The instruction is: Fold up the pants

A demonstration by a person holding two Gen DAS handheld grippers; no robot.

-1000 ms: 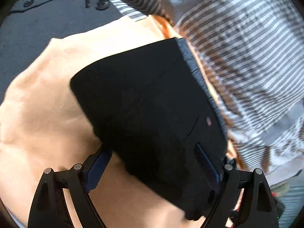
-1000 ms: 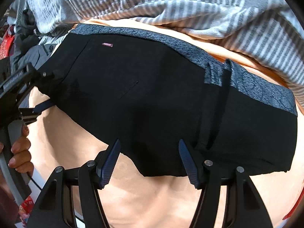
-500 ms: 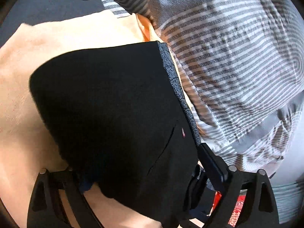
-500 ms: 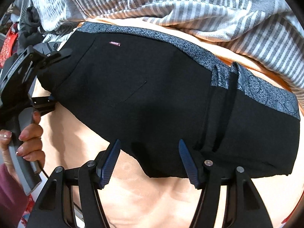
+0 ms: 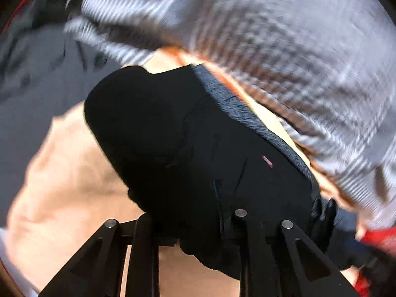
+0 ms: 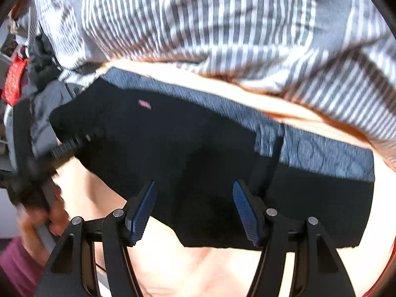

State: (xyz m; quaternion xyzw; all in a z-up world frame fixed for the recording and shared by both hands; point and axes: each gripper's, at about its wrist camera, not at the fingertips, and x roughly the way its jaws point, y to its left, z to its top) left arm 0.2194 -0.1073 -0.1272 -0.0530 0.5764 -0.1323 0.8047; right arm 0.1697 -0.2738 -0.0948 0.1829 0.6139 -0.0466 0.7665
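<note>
The left gripper [image 5: 193, 225] had just clenched on the pants' [image 5: 198, 148] left end, ready to fold; the right gripper [image 6: 194, 212] stayed released.

Pants [image 6: 188, 153] lie on a cloth [image 6: 198, 267] (striped fabric [image 6: 210, 19] behind).

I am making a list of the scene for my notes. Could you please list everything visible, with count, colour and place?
pants: one, black with a grey patterned waistband, folded, lying on the peach cloth
peach cloth: one, peach, spread under the pants
striped fabric: one, grey and white, bunched beyond the waistband
grey garment: one, dark grey, left of the pants
left hand-held gripper: one, black, jaws just closed on the pants' edge
right hand-held gripper: one, black with blue pads, open above the pants
hand: one, holding the left gripper's handle
</note>
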